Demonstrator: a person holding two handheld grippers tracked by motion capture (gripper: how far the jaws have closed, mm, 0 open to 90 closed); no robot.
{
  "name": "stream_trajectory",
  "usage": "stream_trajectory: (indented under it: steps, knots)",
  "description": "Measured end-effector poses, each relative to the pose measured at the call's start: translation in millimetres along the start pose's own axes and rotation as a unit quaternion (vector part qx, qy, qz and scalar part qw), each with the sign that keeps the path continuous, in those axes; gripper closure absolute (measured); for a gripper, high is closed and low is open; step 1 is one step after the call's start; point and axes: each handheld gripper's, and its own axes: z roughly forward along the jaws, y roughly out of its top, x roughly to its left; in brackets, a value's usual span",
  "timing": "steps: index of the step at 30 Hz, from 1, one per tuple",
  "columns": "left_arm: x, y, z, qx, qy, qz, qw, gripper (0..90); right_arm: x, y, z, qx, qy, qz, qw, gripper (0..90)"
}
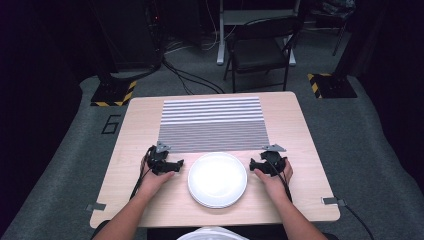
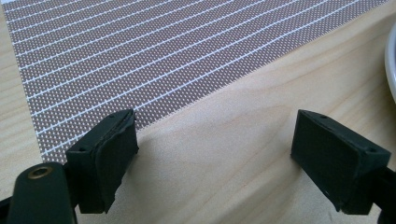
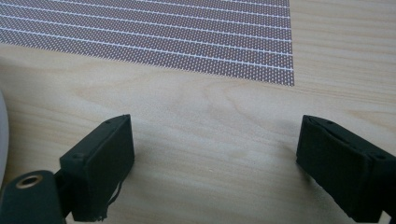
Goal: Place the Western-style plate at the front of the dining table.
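A white round plate (image 1: pixel 217 179) lies on the wooden table (image 1: pixel 125 145) near its front edge, between my two hands. My left gripper (image 1: pixel 162 162) rests on the wood just left of the plate, jaws wide open with bare table between them (image 2: pixel 215 154). To the plate's right sits my right gripper (image 1: pixel 269 162), also open and holding nothing (image 3: pixel 215 163). A striped woven placemat (image 1: pixel 212 124) is spread flat behind the plate; its near corners show ahead of the jaws (image 2: pixel 140 56) (image 3: pixel 187 37). The plate's rim (image 2: pixel 391 60) (image 3: pixel 2 140) edges into both gripper views.
Beyond the table's far edge stands a dark folding chair (image 1: pixel 260 47) on grey carpet, with cables (image 1: pixel 185 75) and two yellow-black marked stand bases (image 1: pixel 114 94) (image 1: pixel 331 86). Bare wood lies left and right of the placemat.
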Motion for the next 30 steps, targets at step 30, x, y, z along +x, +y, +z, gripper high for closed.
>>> stream_trajectory:
  steps: [30]
  knots:
    - [1.6,-0.5,-1.8,-0.008,0.014,-0.017,0.9997,22.3,-0.2,-0.1,-0.8,-0.006,0.009,-0.006,0.9999,17.0]
